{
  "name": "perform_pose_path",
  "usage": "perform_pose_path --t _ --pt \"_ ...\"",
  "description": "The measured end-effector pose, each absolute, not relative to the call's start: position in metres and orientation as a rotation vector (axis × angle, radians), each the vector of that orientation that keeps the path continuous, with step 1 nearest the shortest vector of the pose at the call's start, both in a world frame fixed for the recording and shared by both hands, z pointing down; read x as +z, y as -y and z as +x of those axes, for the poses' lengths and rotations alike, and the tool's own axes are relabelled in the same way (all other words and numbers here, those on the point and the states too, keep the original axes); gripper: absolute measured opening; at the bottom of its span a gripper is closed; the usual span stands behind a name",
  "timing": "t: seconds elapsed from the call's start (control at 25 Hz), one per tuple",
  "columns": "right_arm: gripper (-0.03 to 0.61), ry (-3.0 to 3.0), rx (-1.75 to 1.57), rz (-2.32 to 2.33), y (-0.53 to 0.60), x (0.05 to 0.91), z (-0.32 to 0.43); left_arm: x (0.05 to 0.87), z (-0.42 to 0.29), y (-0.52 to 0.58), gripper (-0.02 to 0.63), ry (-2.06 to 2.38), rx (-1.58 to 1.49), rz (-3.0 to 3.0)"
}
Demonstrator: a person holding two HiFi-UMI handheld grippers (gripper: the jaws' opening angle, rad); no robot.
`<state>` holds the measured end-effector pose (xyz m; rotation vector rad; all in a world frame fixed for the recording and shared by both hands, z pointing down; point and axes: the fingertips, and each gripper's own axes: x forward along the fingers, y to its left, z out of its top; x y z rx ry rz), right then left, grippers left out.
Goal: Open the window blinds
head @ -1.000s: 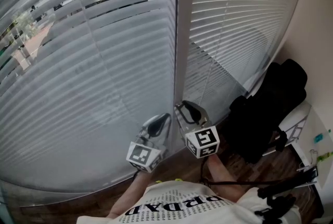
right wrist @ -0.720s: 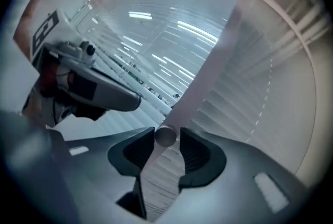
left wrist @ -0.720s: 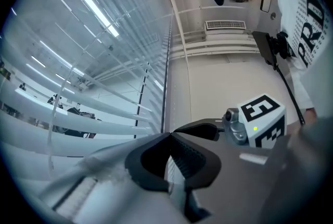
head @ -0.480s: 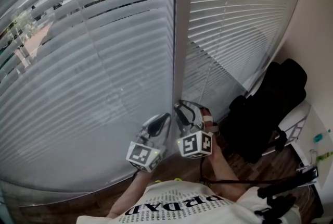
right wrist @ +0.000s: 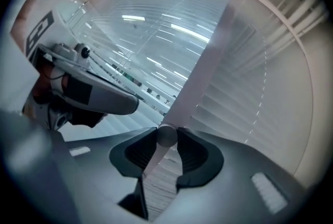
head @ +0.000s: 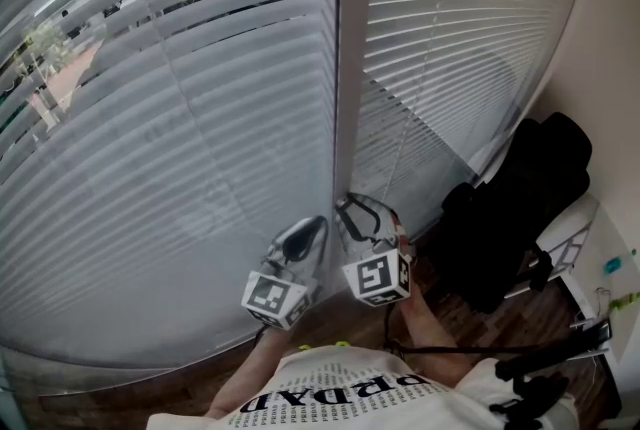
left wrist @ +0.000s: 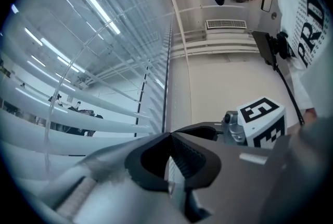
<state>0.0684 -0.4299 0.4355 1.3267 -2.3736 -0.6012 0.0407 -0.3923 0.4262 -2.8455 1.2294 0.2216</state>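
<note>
Now right tool (head: 347,205) level, jaws just closing on wand (right wrist: 166,137); left tool (head: 318,223) alongside

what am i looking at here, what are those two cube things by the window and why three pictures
A person stands at a window covered by blinds, with a hand-held clamp tool in each hand. The patterned cubes are part of those tools. The wide picture comes from a camera on the person's head, looking down. The other two come from cameras riding on each tool, looking along its jaws. The right gripper has just been closing its jaws and now clamps the thin rod that tilts the slats. The left gripper is shut, with nothing seen between its jaws.
</note>
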Motion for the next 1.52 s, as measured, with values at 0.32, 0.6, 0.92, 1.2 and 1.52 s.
perform_pose_path --t 0.32,0.6,0.92,1.2,1.52 --pt "0.133 2.638 -0.174 1.441 0.434 0.435 0.075 0.422 0.042 0.393 -0.008 -1.215 0.229 -2.854" --pt "0.133 2.797 0.146 1.499 0.434 0.427 0.078 0.418 0.041 0.392 -0.008 -1.215 0.224 -2.856" --pt "0.134 2.826 0.197 1.525 0.435 0.441 0.079 0.423 0.043 0.391 -0.008 -1.227 0.294 -2.865" --pt "0.137 2.672 -0.101 1.426 0.432 0.430 0.078 0.423 0.040 0.394 -0.008 -1.205 0.232 -2.847" --pt "0.137 2.339 -0.625 1.280 0.426 0.422 0.067 0.418 0.043 0.396 -0.008 -1.203 0.228 -2.856"
